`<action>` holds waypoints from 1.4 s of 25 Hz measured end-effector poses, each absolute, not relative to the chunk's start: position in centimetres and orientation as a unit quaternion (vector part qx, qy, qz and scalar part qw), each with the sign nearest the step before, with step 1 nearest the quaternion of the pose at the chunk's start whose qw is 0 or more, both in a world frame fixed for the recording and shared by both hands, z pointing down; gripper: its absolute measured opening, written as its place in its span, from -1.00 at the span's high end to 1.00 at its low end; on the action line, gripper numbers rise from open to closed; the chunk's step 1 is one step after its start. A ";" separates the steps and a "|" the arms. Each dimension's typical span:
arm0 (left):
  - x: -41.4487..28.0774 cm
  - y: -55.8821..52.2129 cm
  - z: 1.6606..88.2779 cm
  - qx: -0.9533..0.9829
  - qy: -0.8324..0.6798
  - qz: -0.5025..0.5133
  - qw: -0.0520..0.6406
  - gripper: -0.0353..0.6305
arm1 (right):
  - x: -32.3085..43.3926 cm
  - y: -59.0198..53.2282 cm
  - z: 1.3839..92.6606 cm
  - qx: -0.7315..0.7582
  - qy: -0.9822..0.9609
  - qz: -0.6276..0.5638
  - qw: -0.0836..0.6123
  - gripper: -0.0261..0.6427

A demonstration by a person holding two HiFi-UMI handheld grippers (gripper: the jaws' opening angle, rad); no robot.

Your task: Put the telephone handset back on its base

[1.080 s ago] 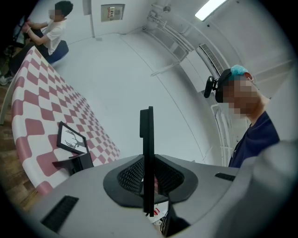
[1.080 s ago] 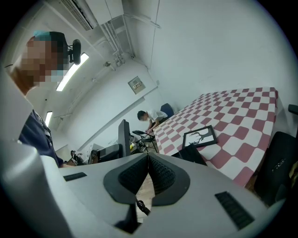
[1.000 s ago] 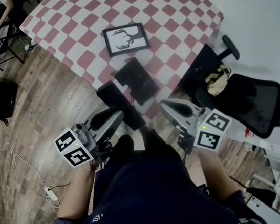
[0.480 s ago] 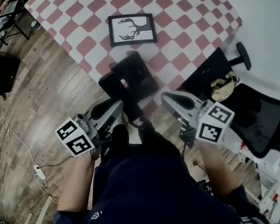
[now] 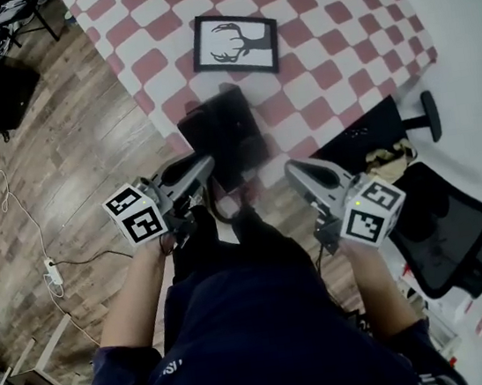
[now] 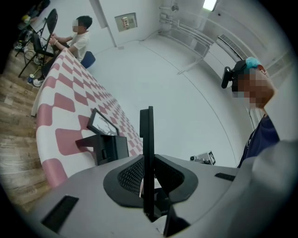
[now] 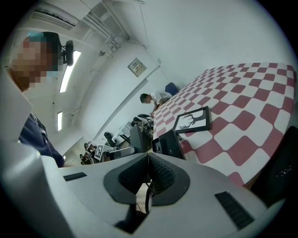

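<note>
Being gripped upright by the left claw (image 5: 206, 162), the handset (image 6: 147, 139) is held near the base (image 5: 233, 126) at the checkered surface's (image 5: 328, 50) near edge, while the right claw (image 7: 148, 157) is seen closed.

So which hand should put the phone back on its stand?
Left. The left gripper is clamped on the handset, and the base sits close ahead of it near the table edge. The right gripper is shut with nothing in it.
</note>
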State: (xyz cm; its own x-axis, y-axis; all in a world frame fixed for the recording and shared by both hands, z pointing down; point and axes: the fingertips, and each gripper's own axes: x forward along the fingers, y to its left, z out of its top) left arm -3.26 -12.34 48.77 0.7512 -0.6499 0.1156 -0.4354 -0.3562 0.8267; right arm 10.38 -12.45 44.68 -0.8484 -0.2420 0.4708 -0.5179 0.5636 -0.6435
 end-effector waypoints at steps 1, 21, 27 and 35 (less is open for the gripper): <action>-3.2 -12.4 49.4 0.812 -0.336 -0.115 0.462 0.62 | 10.6 -12.6 44.9 0.217 -0.868 0.414 0.170 0.87; -2.6 -13.5 55.7 0.787 -0.358 -0.078 0.497 0.62 | 12.2 -13.1 47.5 0.206 -0.857 0.430 0.197 0.87; -2.5 -13.7 56.6 0.779 -0.355 -0.083 0.511 0.62 | 12.3 -13.0 48.0 0.207 -0.854 0.434 0.200 0.87; -2.5 -13.6 57.6 0.768 -0.358 -0.087 0.524 0.62 | 12.3 -13.2 48.3 0.206 -0.853 0.436 0.200 0.87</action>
